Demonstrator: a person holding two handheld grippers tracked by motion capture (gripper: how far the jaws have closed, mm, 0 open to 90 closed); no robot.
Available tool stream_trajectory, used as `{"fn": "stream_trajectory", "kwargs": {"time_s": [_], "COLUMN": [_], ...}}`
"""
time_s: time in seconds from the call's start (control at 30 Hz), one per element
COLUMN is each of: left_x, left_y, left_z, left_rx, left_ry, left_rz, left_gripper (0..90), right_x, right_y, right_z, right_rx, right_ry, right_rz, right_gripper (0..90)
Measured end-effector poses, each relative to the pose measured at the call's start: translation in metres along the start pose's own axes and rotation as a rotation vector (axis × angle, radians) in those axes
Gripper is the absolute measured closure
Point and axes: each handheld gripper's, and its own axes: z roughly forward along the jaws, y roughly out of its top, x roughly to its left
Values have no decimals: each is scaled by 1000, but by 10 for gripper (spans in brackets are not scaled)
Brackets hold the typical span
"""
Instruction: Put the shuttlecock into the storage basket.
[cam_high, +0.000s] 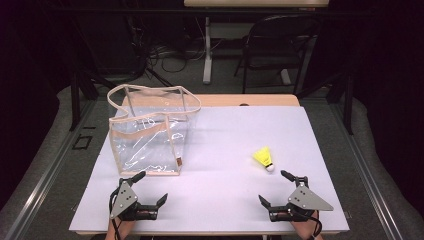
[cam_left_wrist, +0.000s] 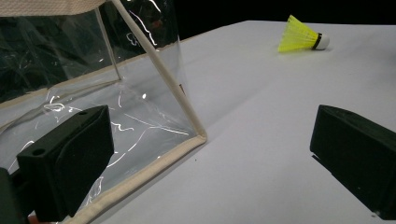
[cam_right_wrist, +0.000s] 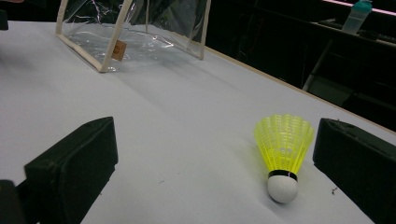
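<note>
Start of pick: right tongs spread, empty, near shuttlecock on counter. Left tongs spread beside bag. Next: right tongs straddle shuttlecock, pinch.

A yellow shuttlecock lies on its side on the white table top, toward the near right part of it, its mesh skirt fanning up and away and its white rounded cork tip, ringed by a thin black band, pointing at the near right edge. A clear plastic tote bag with beige fabric trim and looping handles stands upright and open-topped on the left part of the table, well apart from the shuttlecock; a small tan label sits on its near right corner seam.
</note>
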Motion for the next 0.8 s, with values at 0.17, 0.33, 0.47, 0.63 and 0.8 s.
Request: {"fn": "stream_trajectory", "kwargs": {"time_s": [0.17, 0.33, 0.47, 0.63, 0.8], "left_x": [0, 0, 1, 0, 1], "left_y": [0, 0, 0, 0, 0], "left_z": [2, 4, 4, 3, 4], "left_rx": [5, 9, 12, 5, 12], "left_ry": [-4, -5, -7, -7, -11], "left_rz": [-2, 3, 3, 1, 6], "left_gripper": [0, 0, 0, 0, 0], "right_x": [0, -2, -4, -5, -9], "right_y": [0, -1, 0, 2, 2], "right_z": [1, 2, 3, 6, 12], "right_rx": [3, 10, 16, 28, 49], "right_ry": [1, 6, 3, -5, 5], "right_rz": [-2, 4, 9, 3, 8], "right_gripper": [0, 0, 0, 0, 0]}}
